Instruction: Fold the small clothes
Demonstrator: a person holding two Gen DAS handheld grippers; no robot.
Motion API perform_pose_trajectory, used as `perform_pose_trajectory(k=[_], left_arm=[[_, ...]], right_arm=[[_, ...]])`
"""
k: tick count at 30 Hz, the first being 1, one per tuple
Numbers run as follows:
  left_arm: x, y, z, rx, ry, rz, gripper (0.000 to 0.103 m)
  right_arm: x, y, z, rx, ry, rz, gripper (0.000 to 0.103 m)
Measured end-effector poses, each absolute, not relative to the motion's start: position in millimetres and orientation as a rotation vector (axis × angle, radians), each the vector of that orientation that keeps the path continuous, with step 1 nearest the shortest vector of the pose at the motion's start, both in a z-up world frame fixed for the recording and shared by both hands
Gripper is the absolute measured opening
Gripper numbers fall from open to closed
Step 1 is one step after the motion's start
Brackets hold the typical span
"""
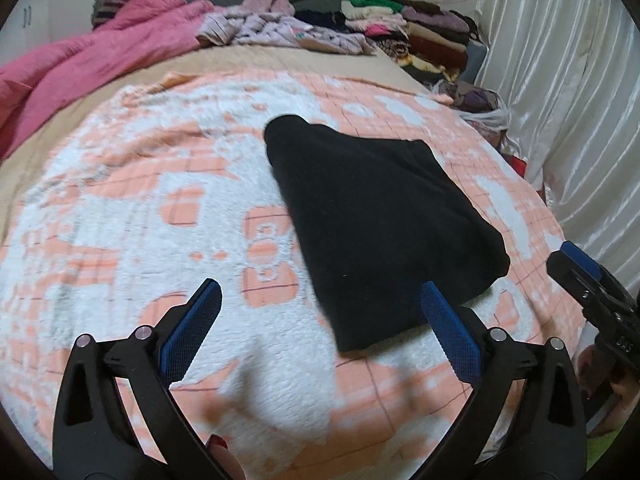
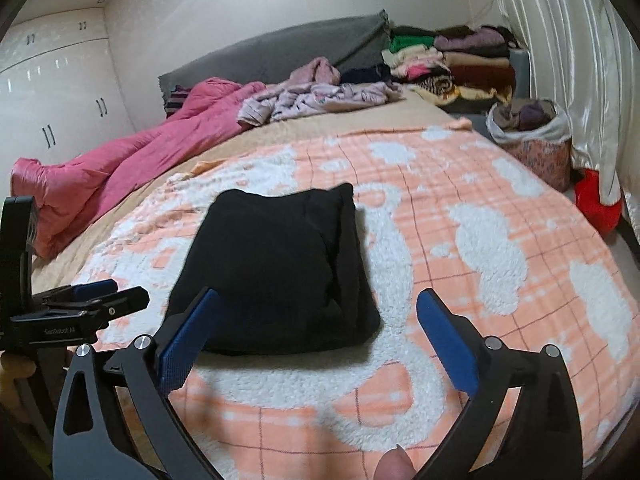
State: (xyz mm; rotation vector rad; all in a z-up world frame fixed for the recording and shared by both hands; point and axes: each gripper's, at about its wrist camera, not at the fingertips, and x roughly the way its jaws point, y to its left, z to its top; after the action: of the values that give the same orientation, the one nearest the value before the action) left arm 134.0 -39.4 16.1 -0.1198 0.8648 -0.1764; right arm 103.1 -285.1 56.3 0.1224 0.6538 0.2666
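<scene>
Left gripper (image 1: 320, 300) & right gripper (image 2: 318, 308) both hang w/ jaws spread wide, nothing between the blue pads (image 1: 192, 328), angled down over the folded black garment (image 2: 280, 268), which lies flat on the peach-and-white blanket (image 2: 480, 240) just ahead of the fingertips. We can't make out what kind of garment it is; its near edge is partly covered by a pad in each view, and motion blur smears the far clothes pile (image 1: 400, 28). Of the person we see only a fingertip (image 2: 394, 464) at the bottom edge.
</scene>
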Motion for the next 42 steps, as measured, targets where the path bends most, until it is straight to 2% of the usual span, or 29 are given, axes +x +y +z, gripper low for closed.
perform_pose_trajectory(k=[18,42], left_arm=[[72,-4,43,-0.109,0.766,-0.127,0.093],[26,2,9,-0.099,0.805,-0.099,0.093]], right_arm=[[47,-266,71,0.082,0.577,0.236,0.099],[5,-253,49,0.014,0.582,0.218,0.099]])
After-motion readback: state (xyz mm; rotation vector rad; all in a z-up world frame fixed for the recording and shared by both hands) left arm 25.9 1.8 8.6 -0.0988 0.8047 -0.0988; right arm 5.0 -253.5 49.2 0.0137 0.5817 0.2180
